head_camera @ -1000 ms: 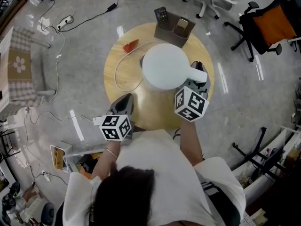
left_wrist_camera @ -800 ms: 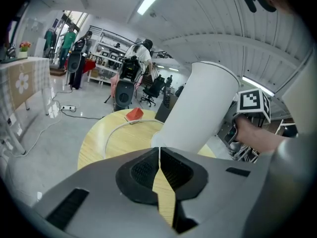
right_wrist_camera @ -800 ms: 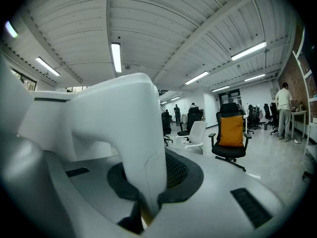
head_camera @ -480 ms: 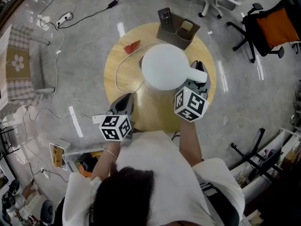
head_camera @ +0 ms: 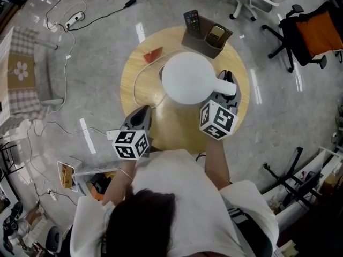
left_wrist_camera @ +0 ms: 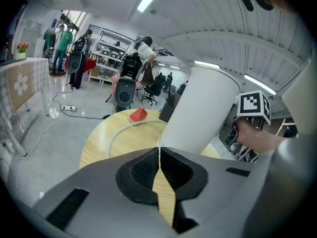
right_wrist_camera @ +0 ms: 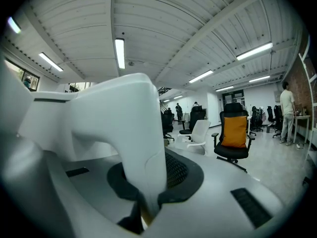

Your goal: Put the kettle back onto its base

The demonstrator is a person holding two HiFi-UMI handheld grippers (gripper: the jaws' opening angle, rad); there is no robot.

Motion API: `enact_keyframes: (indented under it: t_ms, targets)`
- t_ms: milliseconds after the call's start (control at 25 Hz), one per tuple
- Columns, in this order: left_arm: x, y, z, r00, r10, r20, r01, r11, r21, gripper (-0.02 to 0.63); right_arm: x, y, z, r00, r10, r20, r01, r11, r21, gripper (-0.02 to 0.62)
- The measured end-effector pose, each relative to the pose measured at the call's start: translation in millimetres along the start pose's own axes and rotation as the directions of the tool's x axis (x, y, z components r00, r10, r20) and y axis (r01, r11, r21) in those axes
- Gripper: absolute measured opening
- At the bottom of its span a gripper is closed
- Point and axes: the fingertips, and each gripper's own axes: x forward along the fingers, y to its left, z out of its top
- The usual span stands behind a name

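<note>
The white cylindrical electric kettle (head_camera: 187,78) hangs over the middle of the round wooden tabletop (head_camera: 177,126), leaning in the left claw view. Its white handle (head_camera: 225,87) points to the right of the head view, straight into the right claw (right_wrist_camera: 146,185). The left claw (left_wrist_camera: 159,158) is well apart from it, at the tabletop's near edge. A white cord (head_camera: 140,85) loops across the wood and runs under the kettle's left side, where a dark rim shows; whether that is the base cannot be told

Against a second ago, the kettle and the right claw have drifted slightly towards the left of the tabletop, the hold unchanged

The right claw is nearly closed, its pads clamped on the handle. The left claw's jaws meet, with nothing between them
</note>
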Motion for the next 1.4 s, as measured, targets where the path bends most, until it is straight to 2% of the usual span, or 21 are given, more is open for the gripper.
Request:
enact_keyframes:
  t_ms: [880,1400]
  targets:
    - [2.3,4.0,-0.7,1.0,-0.009,-0.027,0.009,1.0,0.027,0.032,2.4,-1.6,-22.9,0.999,-0.031,-0.028,0.032,0.999,0.016,0.046]
    - [0.1,4.1,-6.5,0.999,-0.001,-0.045,0.004,0.998,0.061,0.032,-2.4,-5.2,-29.1,0.999,-0.034,-0.013,0.034,0.999,0.038,0.046]
